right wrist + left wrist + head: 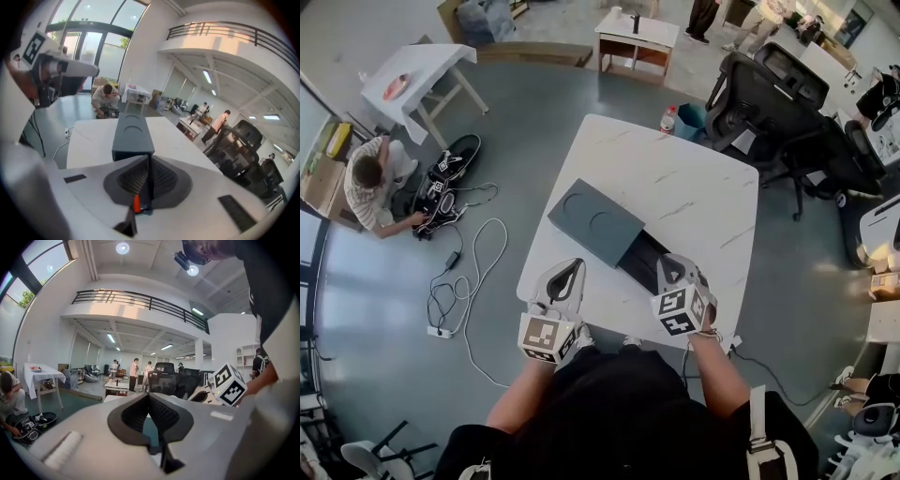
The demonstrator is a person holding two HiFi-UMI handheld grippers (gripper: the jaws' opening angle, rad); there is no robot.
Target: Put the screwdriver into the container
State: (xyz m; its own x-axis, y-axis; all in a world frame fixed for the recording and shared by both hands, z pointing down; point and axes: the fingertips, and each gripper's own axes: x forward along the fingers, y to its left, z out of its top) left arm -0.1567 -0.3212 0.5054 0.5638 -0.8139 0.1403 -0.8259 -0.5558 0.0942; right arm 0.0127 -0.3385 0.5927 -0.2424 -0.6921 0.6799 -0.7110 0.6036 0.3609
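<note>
Task progress: you are carrying the screwdriver (136,203), not yet dropping it in; only a thin orange sliver with a blue bit is showing, low between the right pads.
Done: pickup is looking finished, judging by that pinch.
Left to do: you are needing to get the screwdriver over the open part of the container (598,225), let go, and pull clear.
Container: it is sitting mid-table on the white table (694,197). Its grey top with two round recesses is lying far-left, and a dark section is showing at its near-right end.
Screwdriver place: it is riding in the right gripper (673,267), just at the container's near-right dark end. Whether it is already over the opening I cannot tell.
Right tool: the jaws are standing almost pressed together and pinching the orange-and-blue shaft. They are aiming straight along the container (133,136) toward the far side.
Left tool: the left gripper (567,277) is holding nothing, with its pads (161,411) meeting at the tips.
Left pose: you are holding it over the near table edge, left of the container and apart from it, pointing far.
Right pose: your right forearm is reaching in from the near side, level with the left, with the two grippers side by side.
Next move, my guess: you are going to need a short push forward and down, then a release.
</note>
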